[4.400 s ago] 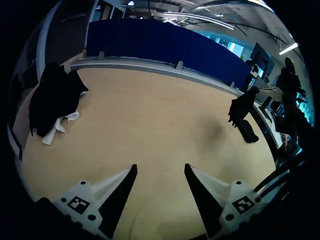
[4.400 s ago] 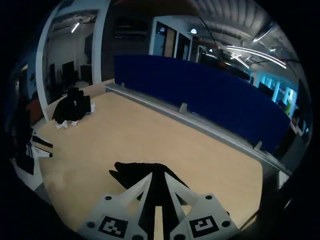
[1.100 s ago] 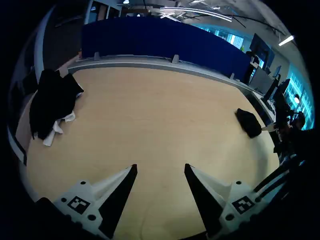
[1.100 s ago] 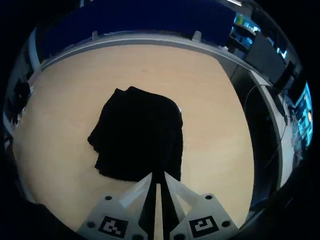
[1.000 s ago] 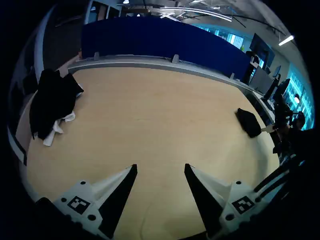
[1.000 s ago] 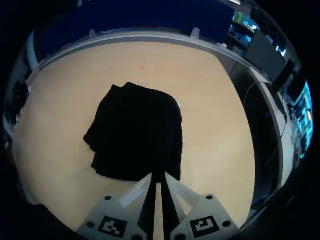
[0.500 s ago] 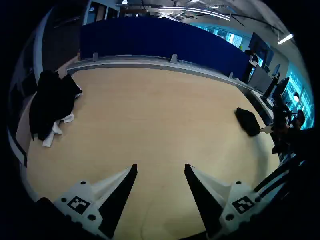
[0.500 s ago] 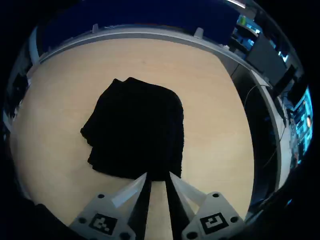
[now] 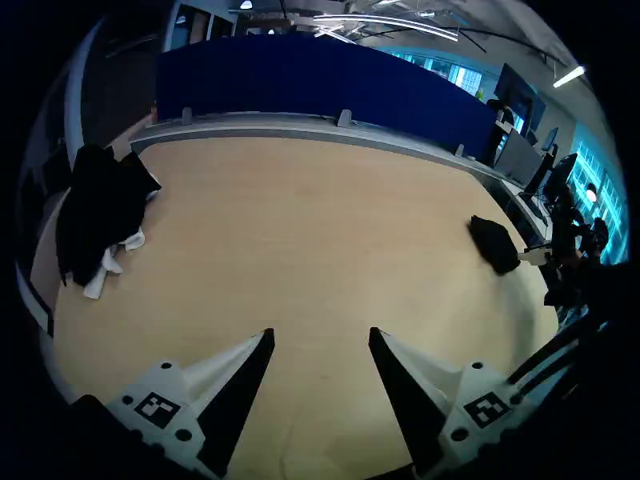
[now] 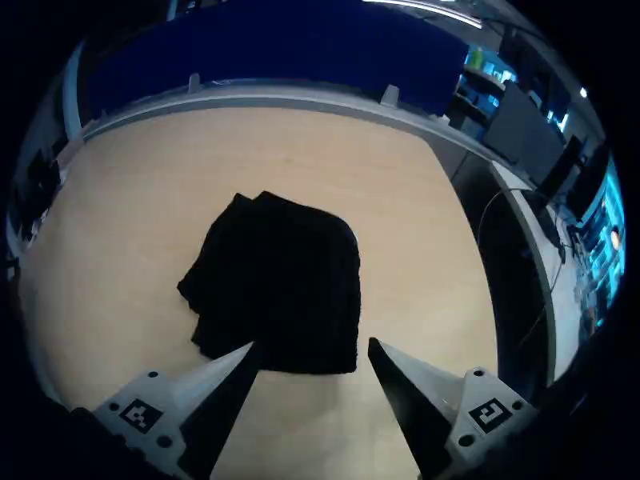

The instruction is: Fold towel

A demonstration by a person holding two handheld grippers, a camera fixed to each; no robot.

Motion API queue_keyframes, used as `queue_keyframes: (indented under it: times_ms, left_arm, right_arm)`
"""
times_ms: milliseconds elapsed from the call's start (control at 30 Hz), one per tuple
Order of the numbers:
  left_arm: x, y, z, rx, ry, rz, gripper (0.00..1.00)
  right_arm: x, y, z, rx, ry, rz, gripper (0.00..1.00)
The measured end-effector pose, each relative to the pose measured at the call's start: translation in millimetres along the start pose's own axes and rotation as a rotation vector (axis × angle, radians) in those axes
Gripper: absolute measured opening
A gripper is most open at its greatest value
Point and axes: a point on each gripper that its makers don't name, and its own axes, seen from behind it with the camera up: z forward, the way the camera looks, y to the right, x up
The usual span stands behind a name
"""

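Lying on the table [image 10: 120, 200], the black towel [image 10: 276, 284] sits right at the tips of the right claw [image 10: 312, 344], whose fingers are spread wide. The left claw [image 9: 320, 330] is spread wide too, with the towel far ahead on its right.

Wooden table [image 9: 320, 224] bears folded black towel [image 10: 280, 280] and clothes heap [image 9: 96, 216].

Left tongs [image 9: 320, 336] and right tongs [image 10: 312, 348] both gape.

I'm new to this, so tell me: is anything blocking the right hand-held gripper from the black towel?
Nothing visible. The right hand-held gripper is open, and the near edge of the black towel shows right between its fingers, on the wooden table.
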Motion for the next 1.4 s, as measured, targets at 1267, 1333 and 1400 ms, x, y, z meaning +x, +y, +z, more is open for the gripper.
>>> queue_keyframes:
  times_ms: [1267, 1333, 1400]
  left_arm:
    - [-2.9, -11.8, 1.5, 0.027, -0.016, -0.011, 0.87]
    - [-2.9, -11.4, 2.1, 0.027, -0.016, -0.011, 0.87]
    - [-3.4, -11.3, 2.6, 0.028, -0.017, -0.01, 0.87]
  right_arm:
    - [47.4, -53.4, 22.5, 0.132, 0.107, 0.014, 1.0]
    - [61.4, -46.5, 23.2, 0.122, 0.127, 0.019, 1.0]
    - [72.2, -39.1, 27.4, 0.112, 0.133, 0.022, 1.0]
